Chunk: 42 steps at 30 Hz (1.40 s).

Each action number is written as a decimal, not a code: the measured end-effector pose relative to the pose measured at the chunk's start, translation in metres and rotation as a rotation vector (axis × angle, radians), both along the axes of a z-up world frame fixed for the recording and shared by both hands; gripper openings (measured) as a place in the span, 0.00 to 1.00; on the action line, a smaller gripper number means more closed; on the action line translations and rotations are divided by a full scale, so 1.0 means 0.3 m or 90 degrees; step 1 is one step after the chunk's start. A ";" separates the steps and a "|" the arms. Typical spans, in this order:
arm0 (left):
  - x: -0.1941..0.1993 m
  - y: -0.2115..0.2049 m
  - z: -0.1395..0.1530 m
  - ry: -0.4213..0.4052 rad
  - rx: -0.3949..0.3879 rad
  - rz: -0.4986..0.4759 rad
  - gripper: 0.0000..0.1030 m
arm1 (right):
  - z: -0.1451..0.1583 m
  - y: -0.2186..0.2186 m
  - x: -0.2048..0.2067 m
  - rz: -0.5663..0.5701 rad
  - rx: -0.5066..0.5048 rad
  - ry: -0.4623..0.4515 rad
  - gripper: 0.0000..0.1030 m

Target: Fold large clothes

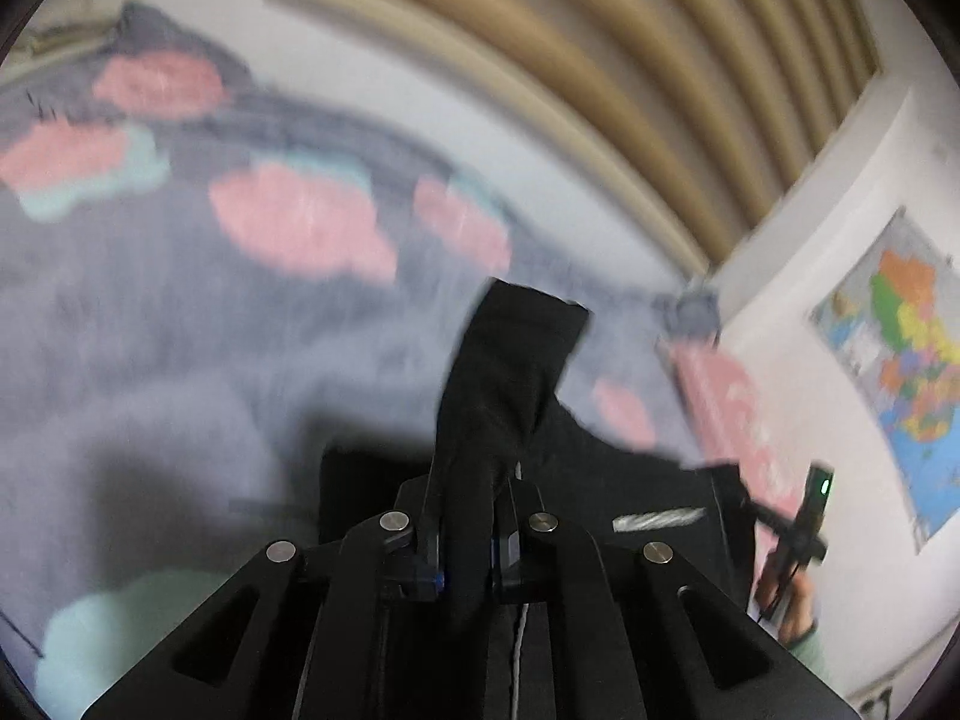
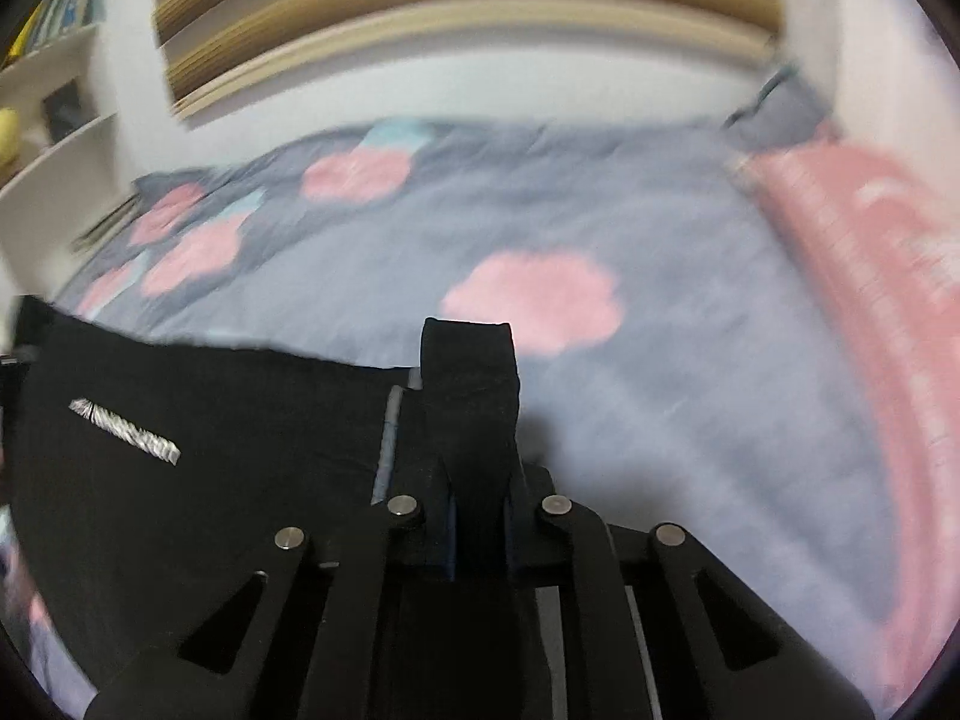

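Observation:
A black garment (image 1: 600, 480) with a white printed mark (image 1: 657, 519) is lifted over the bed. In the left wrist view my left gripper (image 1: 471, 540) is shut on a fold of it, and a black flap (image 1: 510, 372) stands up past the fingers. In the right wrist view my right gripper (image 2: 480, 516) is shut on another part of the same black garment (image 2: 180, 480). A flap (image 2: 471, 384) rises between its fingers, and the white mark (image 2: 126, 429) lies to the left. The cloth spans between the two grippers.
A grey bed cover (image 2: 660, 396) with pink and teal cloud shapes lies under the garment. A pink pillow (image 2: 870, 300) sits at the right. Behind are a slatted tan panel (image 1: 600, 60), a wall map (image 1: 900, 372) and white shelves (image 2: 54, 138). A person's hand (image 1: 792, 612) shows at the right.

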<state>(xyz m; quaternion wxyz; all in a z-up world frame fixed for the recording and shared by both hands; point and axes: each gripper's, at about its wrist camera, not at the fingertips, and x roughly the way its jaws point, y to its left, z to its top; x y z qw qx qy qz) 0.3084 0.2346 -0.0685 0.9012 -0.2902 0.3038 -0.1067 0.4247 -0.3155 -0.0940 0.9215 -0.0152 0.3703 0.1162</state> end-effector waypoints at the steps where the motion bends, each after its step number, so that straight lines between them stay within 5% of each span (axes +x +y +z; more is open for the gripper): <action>1: 0.006 -0.002 0.031 -0.009 0.001 0.021 0.09 | 0.033 0.007 0.011 -0.021 0.000 -0.013 0.12; 4: 0.072 -0.047 0.038 0.030 0.078 0.087 0.09 | 0.046 0.074 0.065 -0.069 -0.051 -0.019 0.11; 7: 0.175 -0.073 -0.091 0.133 0.135 0.137 0.09 | -0.084 0.142 0.162 -0.092 -0.117 0.037 0.11; 10: 0.261 -0.062 -0.335 0.273 0.097 0.131 0.14 | -0.291 0.158 0.219 -0.077 -0.136 0.135 0.13; 11: 0.271 -0.058 -0.367 0.282 0.082 0.127 0.14 | -0.335 0.159 0.225 -0.074 -0.133 0.154 0.14; 18: 0.248 -0.074 -0.327 0.250 0.128 0.100 0.20 | -0.339 0.104 0.208 -0.079 -0.083 0.143 0.28; 23: 0.113 -0.028 -0.136 0.167 0.128 0.123 0.37 | -0.160 0.073 0.043 -0.046 0.030 0.084 0.67; 26: -0.017 -0.034 0.028 0.083 0.140 0.142 0.58 | -0.016 0.109 -0.096 -0.004 0.057 0.020 0.69; 30: -0.118 -0.176 0.149 0.024 0.139 0.086 0.60 | 0.092 0.270 -0.256 0.064 0.050 0.008 0.69; 32: -0.133 -0.306 0.135 0.037 0.147 0.024 0.60 | 0.089 0.356 -0.298 0.089 0.049 0.033 0.66; 34: -0.138 -0.437 0.078 0.053 0.144 -0.036 0.59 | 0.054 0.441 -0.321 0.108 0.044 0.064 0.48; 36: -0.117 -0.545 -0.006 0.083 0.150 -0.080 0.59 | -0.024 0.521 -0.321 0.107 0.006 0.099 0.46; 39: -0.058 -0.641 -0.166 0.179 0.191 -0.082 0.59 | -0.166 0.571 -0.292 0.094 -0.025 0.160 0.46; 42: -0.010 -0.627 -0.263 0.211 0.179 -0.059 0.59 | -0.226 0.574 -0.270 0.087 -0.017 0.170 0.46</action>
